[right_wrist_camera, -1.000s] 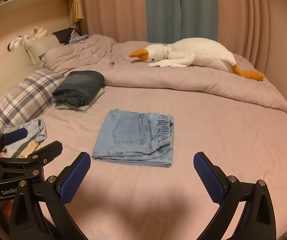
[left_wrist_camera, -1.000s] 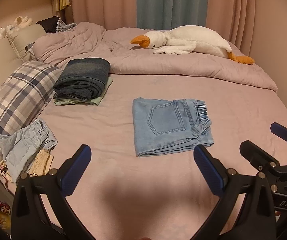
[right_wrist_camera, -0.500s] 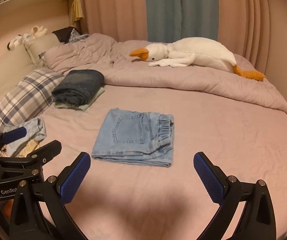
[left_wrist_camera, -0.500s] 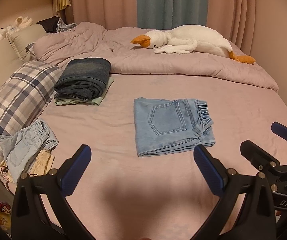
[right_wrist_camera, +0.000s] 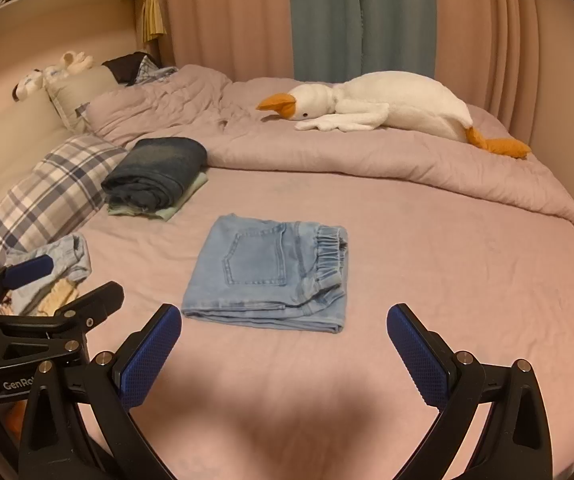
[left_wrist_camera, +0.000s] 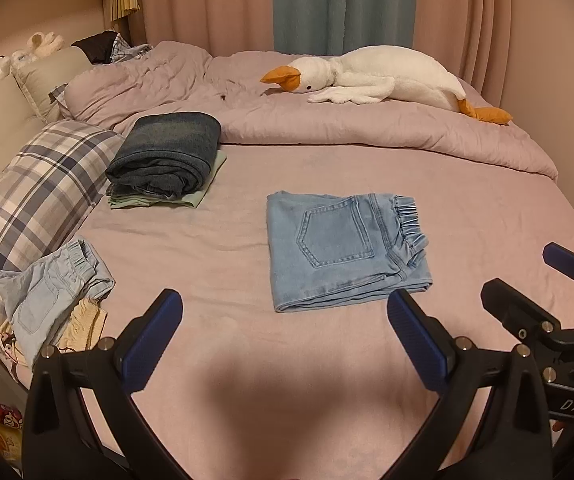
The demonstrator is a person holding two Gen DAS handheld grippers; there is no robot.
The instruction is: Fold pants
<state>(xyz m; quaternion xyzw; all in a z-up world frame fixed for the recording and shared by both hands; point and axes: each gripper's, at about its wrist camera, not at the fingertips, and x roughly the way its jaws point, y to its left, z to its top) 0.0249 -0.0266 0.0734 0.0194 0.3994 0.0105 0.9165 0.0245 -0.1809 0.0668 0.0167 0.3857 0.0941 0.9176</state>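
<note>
Light blue denim pants (left_wrist_camera: 343,246) lie folded into a flat rectangle in the middle of the pink bed, back pocket up, elastic waistband to the right; they also show in the right wrist view (right_wrist_camera: 271,272). My left gripper (left_wrist_camera: 285,332) is open and empty, held just in front of the pants' near edge. My right gripper (right_wrist_camera: 283,344) is open and empty, also just short of the near edge. Each gripper shows in the other's view, the right one (left_wrist_camera: 535,280) at the right and the left one (right_wrist_camera: 63,280) at the left.
A stack of folded dark jeans on a green garment (left_wrist_camera: 167,156) sits at the back left beside a plaid pillow (left_wrist_camera: 35,192). Unfolded light clothes (left_wrist_camera: 51,292) lie at the left edge. A bunched quilt (left_wrist_camera: 367,128) with a plush goose (left_wrist_camera: 379,76) crosses the back.
Both views have shifted very slightly; the pants sit marginally further right in the left wrist view. Both grippers stay open and nothing on the bed has moved.
</note>
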